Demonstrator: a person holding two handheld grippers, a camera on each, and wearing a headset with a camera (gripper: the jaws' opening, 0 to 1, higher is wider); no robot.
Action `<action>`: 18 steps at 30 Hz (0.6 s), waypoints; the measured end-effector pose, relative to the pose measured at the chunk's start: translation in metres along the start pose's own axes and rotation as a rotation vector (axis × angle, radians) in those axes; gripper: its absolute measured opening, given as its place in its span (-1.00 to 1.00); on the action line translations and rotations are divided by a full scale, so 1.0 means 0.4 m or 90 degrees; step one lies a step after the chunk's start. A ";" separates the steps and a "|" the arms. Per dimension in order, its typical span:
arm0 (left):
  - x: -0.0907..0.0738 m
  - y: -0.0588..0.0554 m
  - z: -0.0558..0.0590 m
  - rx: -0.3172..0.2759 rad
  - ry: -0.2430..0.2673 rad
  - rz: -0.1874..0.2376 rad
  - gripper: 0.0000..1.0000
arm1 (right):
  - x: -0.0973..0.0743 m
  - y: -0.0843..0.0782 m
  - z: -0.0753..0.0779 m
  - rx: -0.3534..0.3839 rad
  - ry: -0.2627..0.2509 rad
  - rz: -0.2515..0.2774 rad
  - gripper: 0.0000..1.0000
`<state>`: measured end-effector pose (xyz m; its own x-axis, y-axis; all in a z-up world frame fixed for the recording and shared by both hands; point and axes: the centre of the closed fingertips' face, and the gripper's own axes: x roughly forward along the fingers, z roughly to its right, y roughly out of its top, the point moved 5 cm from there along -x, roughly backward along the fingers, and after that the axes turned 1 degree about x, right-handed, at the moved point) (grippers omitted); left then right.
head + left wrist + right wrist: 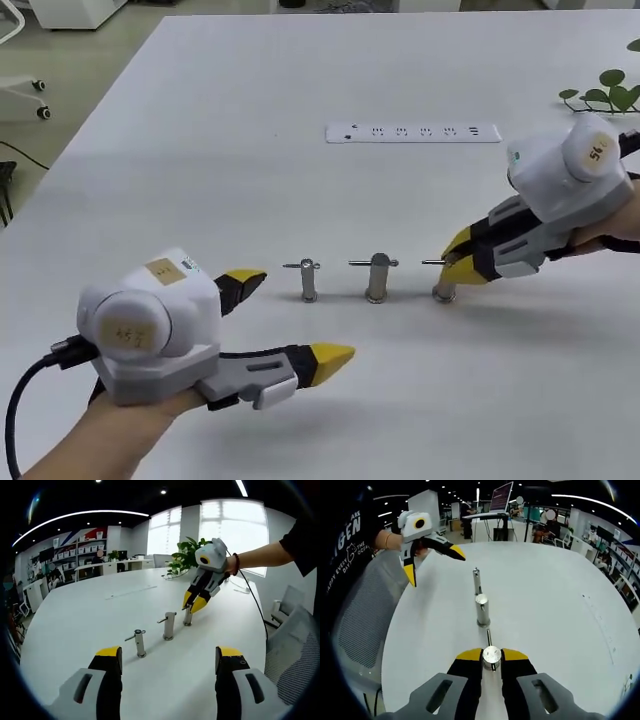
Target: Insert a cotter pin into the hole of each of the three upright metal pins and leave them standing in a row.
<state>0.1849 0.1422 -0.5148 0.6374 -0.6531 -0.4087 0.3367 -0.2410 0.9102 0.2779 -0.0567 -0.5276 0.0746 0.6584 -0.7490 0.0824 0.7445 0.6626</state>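
Three polished cylindrical pins (378, 278), matte white table (250, 180); right tool (453, 262) clamps endmost.

White table (250, 130), wide, plain top. White power strip (413, 132) lies flat on far part of table, sockets in one row. Green plant (605, 92) at far right edge of table. Office chair base (25, 92) with wheels on floor beyond left edge. Grey mesh chair (362, 630) just beside table. Large windows (225, 525) behind plant. Shelves (75, 555) along far wall.
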 end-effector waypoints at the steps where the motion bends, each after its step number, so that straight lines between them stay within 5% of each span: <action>1: 0.000 0.000 0.000 0.000 0.000 0.000 0.50 | 0.001 0.000 0.000 0.000 0.002 0.000 -0.83; 11: -0.003 0.003 -0.008 -0.001 0.004 -0.004 0.53 | 0.010 -0.004 -0.003 -0.032 -0.004 -0.040 -0.76; 18: -0.010 0.012 -0.018 0.006 0.012 -0.006 0.54 | -0.014 0.013 -0.001 -0.015 -0.040 -0.025 -0.60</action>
<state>0.1889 0.1488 -0.5093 0.6477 -0.6368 -0.4183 0.3357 -0.2544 0.9070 0.2775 -0.0566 -0.5200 0.1336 0.6210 -0.7724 0.0635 0.7724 0.6320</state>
